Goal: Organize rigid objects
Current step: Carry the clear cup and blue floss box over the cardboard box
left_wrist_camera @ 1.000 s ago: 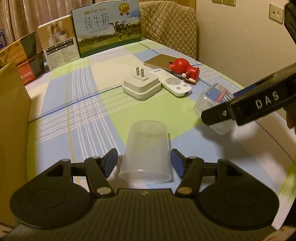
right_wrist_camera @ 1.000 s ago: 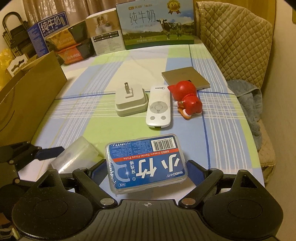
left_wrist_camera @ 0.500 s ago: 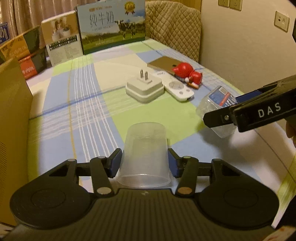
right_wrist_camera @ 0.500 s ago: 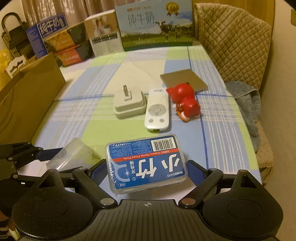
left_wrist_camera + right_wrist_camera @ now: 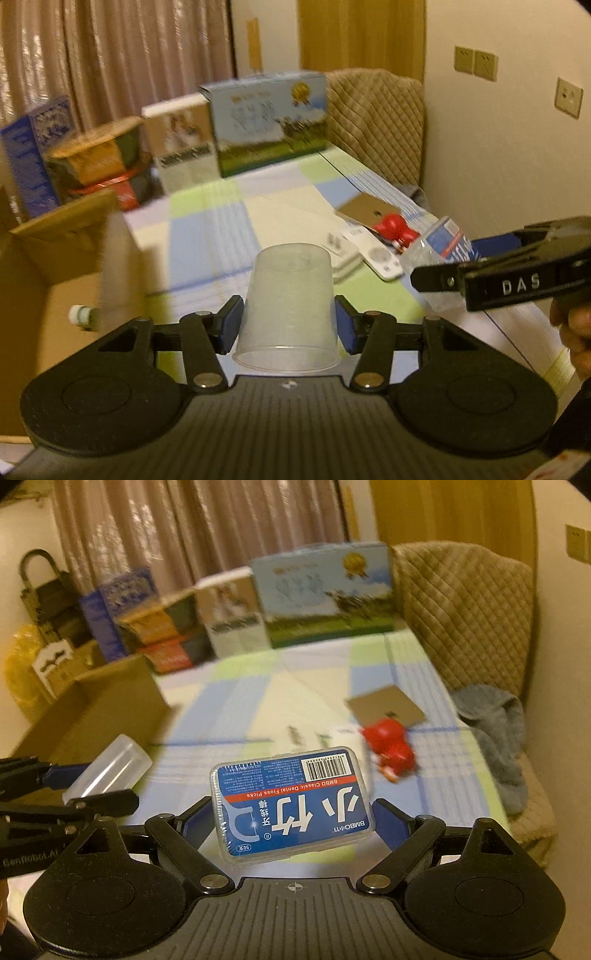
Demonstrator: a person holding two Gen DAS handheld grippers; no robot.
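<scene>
The left gripper point(image 5: 288, 325) has its blue pads clamped on the sides of a frosted translucent plastic cup point(image 5: 289, 306), held mouth toward the camera and clear of the cloth; gripping near the wider rim probably keeps the tapered wall from slipping out. The right gripper point(image 5: 295, 818) grips a clear flat box of dental floss picks with a blue label point(image 5: 291, 805) by its short ends, jaws spread wide to span it, label up. Both seem lifted for carrying to the open brown cardboard box point(image 5: 103, 705) at the table's left edge, likely the collecting bin. Farther along the checked blue-and-green tablecloth point(image 5: 207, 229), toward its right edge, wait a white plug adapter point(image 5: 341, 254), a white remote point(image 5: 380, 254), a red toy figure point(image 5: 389, 747) and a flat tan square box point(image 5: 386, 707).
</scene>
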